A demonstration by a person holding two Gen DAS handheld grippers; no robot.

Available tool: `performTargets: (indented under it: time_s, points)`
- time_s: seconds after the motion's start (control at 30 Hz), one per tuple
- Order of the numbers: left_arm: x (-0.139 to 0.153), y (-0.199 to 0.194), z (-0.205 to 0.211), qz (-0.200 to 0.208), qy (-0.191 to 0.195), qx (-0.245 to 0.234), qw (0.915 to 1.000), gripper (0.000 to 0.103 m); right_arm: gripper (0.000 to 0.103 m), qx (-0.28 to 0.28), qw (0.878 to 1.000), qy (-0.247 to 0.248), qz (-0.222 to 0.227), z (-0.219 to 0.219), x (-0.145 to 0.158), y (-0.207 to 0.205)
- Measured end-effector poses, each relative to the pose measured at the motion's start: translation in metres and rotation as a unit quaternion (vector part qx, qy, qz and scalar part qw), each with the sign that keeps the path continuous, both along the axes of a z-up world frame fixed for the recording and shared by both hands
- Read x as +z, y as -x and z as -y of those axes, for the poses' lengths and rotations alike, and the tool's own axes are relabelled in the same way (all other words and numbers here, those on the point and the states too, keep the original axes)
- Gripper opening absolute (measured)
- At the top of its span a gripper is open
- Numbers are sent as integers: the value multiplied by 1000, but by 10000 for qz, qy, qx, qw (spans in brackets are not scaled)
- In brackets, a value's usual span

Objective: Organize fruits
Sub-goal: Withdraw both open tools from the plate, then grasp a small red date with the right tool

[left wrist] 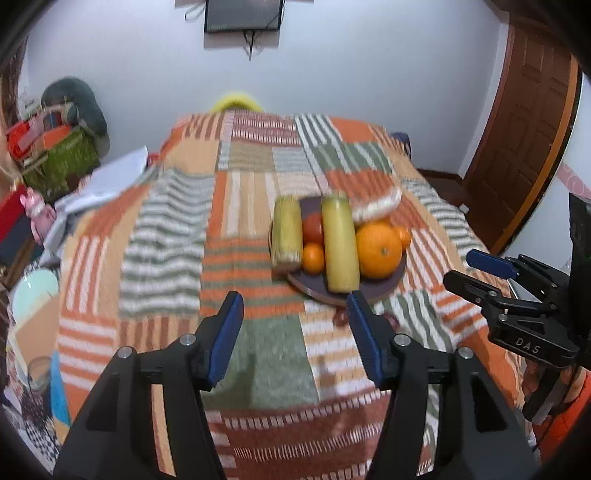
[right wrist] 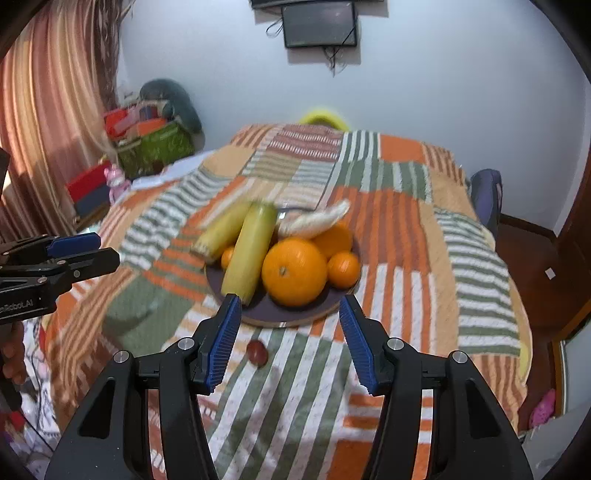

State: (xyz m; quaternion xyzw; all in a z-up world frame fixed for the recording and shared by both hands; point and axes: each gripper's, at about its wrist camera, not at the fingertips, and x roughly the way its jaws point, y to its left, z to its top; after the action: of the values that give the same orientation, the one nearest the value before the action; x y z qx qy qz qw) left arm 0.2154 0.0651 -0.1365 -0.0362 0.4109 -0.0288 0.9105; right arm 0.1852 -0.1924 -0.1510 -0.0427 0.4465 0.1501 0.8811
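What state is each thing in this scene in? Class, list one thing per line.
Left hand-held gripper: open, empty.
Right hand-held gripper: open, empty.
Plate: on the bedspread, loaded with fruit.
Large orange: on the plate, whole.
Small red fruit: loose on the bedspread, off the plate.
Wall screen: dark.
Door: whether it is shut cannot be told.
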Motion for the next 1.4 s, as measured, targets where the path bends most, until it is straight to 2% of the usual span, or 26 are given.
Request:
performTargets:
  time_s: [0.27, 0.4, 0.53, 0.63, 0.73, 1.1, 1.3, 1.37, 1.4]
  points:
    - [-46, -4, -1, -587, 209, -6, 9981, 58, 52, 236, 9980, 24, -587, -16, -44, 6]
    - [-63, -8, 1, -750, 277, -48, 9968, 58, 51, 337, 9963, 54, -793, -23, -60, 3]
    - [-73, -13, 6, -817, 239, -113, 9963, 58, 35, 435, 9943, 2, -974, -27, -70, -2]
    - [-76, -17, 13, -812, 143, -197, 9964, 57, 27, 492, 9937, 91, -1000, -30, -75, -3]
    - [-78, -22, 19, -789, 85, -245, 9965, 56, 16, 549, 9939, 96, -950, -29, -75, -2]
    - [-91, -53, 43, -940, 89, -527, 9941, 52, 16, 258, 9976, -53, -643, -4, -55, -2]
    - [-99, -68, 54, -1010, 67, -604, 9930, 41, 16, 54, 9980, -159, -607, 12, -52, -4]
    - [-100, -70, 55, -989, 45, -601, 9933, 30, 16, 41, 9979, -200, -613, 14, -52, -4]
    - [-100, -71, 56, -983, 63, -616, 9932, 28, 16, 39, 9979, -205, -613, 14, -51, -4]
